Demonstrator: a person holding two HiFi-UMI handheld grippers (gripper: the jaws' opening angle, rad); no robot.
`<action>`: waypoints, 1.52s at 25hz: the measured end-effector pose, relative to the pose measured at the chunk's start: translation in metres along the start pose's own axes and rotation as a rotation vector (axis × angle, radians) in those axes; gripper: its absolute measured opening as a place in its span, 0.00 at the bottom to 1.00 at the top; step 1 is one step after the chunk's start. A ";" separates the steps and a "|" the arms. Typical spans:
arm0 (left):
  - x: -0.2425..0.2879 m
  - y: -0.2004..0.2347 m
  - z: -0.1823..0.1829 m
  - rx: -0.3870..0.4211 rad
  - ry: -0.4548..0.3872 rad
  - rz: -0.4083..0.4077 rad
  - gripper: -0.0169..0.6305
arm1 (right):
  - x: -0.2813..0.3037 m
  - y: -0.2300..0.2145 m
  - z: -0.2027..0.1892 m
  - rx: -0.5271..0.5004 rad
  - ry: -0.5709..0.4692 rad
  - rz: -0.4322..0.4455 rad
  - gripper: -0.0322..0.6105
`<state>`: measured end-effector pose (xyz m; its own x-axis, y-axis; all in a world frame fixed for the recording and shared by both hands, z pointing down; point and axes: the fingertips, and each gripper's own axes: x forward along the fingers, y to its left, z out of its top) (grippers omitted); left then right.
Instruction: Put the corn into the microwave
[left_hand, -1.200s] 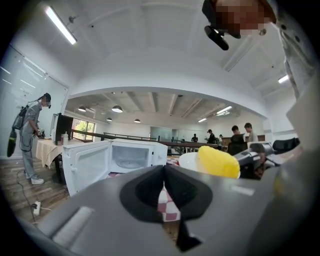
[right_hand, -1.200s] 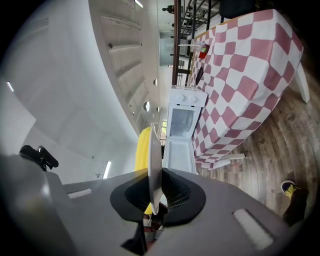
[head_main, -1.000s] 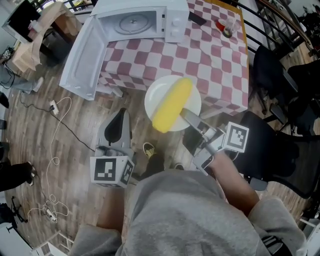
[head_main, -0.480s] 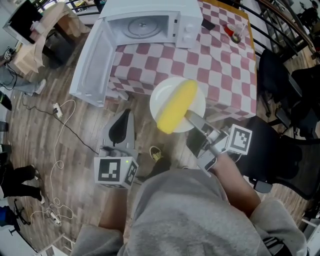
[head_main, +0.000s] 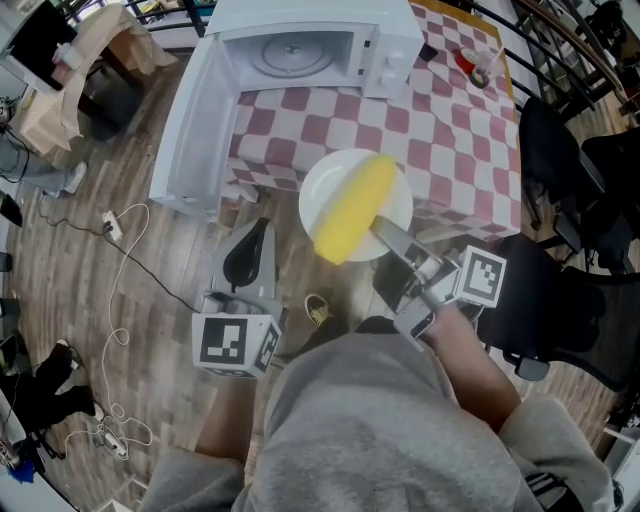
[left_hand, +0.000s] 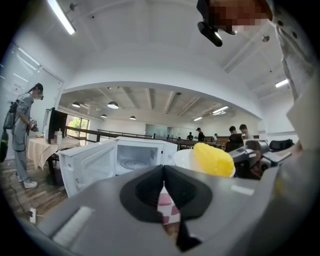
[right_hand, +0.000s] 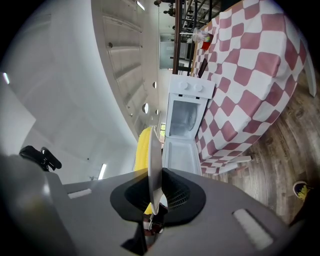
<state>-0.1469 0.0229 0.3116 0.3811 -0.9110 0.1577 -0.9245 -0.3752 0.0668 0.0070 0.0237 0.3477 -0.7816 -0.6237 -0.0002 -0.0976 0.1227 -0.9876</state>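
Lying lengthwise on a white plate, the corn is resting loose, touched by neither gripper, so the plate is serving as its carrier. The plate is hanging in the air on the near side of the microwave. It is roughly over the front edge of the counter on which the microwave is standing, and well short of the cavity.

The right gripper is clamping the plate's near rim between its closed jaws. In the right gripper view the rim is running edge-on between the pads, with the yellow cob on one face of it. Judged from this, a grip at the rim alone is leaving the far, loaded side unsupported, so the plate is needing to be kept level lest the round cob roll off.

The microwave's door is standing swung fully out to the left in the head view, and the turntable inside is lying bare, so the cavity is ready for the load.

The left gripper is hovering over the wooden floor, nearer the person than the microwave's door and apart from the plate. Its jaws are pressed together on nothing, and it is taking no part in the hold. The plate is yet to cross the counter to the microwave.
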 end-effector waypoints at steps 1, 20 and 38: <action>0.000 0.003 0.000 -0.005 0.000 -0.004 0.04 | 0.003 0.000 -0.001 -0.002 -0.003 -0.002 0.09; -0.013 0.028 -0.002 -0.018 -0.011 -0.029 0.04 | 0.025 0.006 -0.017 -0.008 -0.024 -0.001 0.09; -0.004 0.029 0.004 0.006 -0.021 -0.044 0.04 | 0.029 0.008 0.005 -0.019 -0.064 -0.006 0.09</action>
<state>-0.1756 0.0151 0.3093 0.4217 -0.8968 0.1339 -0.9067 -0.4163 0.0671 -0.0128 0.0029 0.3392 -0.7401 -0.6725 -0.0052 -0.1143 0.1334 -0.9845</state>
